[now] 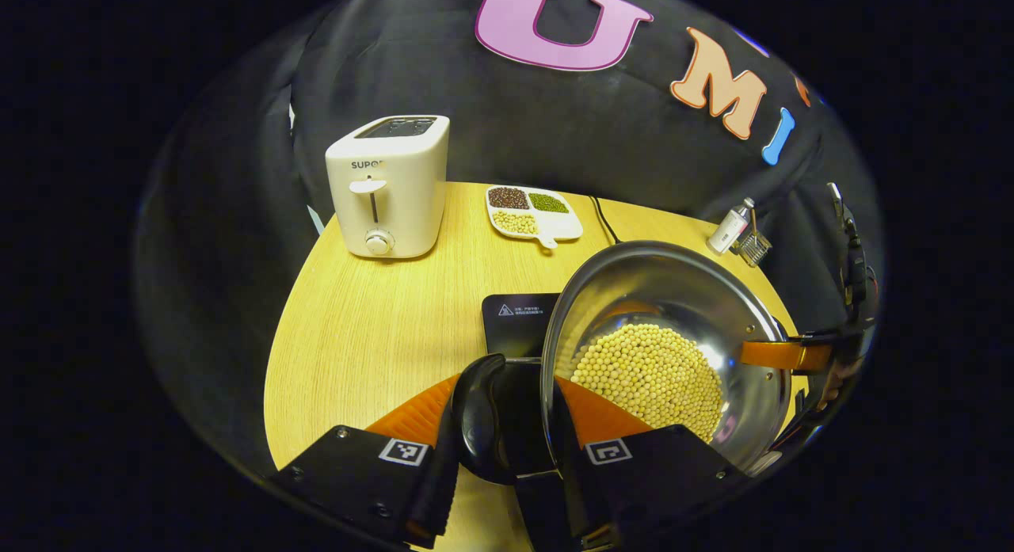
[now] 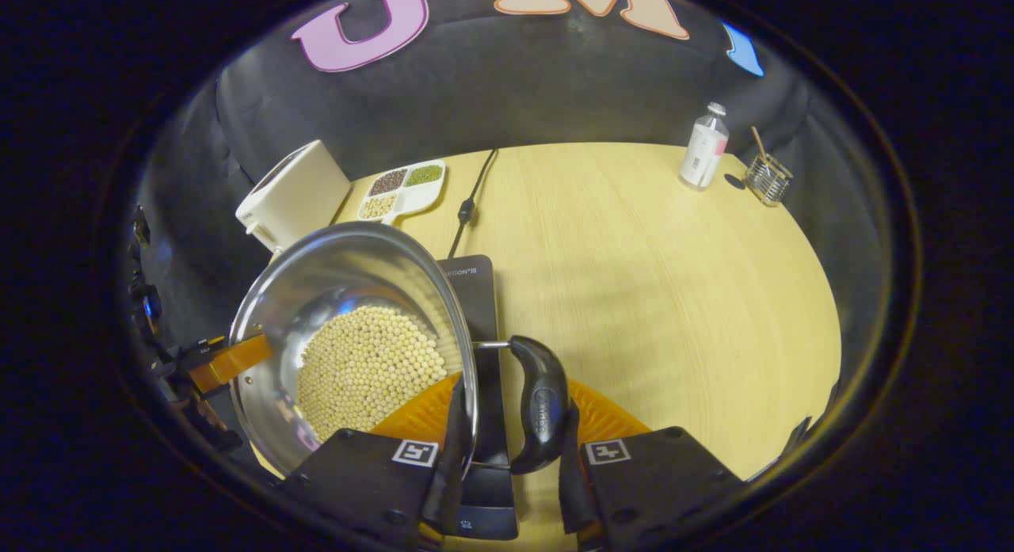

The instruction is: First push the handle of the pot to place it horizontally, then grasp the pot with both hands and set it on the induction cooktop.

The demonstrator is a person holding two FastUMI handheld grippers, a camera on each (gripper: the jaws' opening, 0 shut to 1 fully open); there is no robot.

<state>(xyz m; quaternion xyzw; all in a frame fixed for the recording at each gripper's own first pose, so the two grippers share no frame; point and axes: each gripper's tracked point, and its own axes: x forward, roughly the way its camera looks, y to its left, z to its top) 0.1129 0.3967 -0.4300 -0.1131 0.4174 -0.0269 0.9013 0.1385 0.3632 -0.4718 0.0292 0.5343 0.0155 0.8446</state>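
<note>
Holding a steel pot (image 1: 673, 314) of pale beans (image 1: 649, 374), left tongs (image 1: 507, 425) and right tongs (image 2: 507, 429) clenched on its handles.

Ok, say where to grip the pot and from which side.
The pot's two black side handles, on opposite sides of the rim. Left tongs and right tongs each come from their own side, one finger inside the wall, one outside the handle. The smooth wall offers nothing else.

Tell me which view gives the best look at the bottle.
The right gripper view: the bottle stands upright at the table's far edge, cap to base unobstructed. In the left gripper view the bottle is small and warped near the image's edge.
</note>
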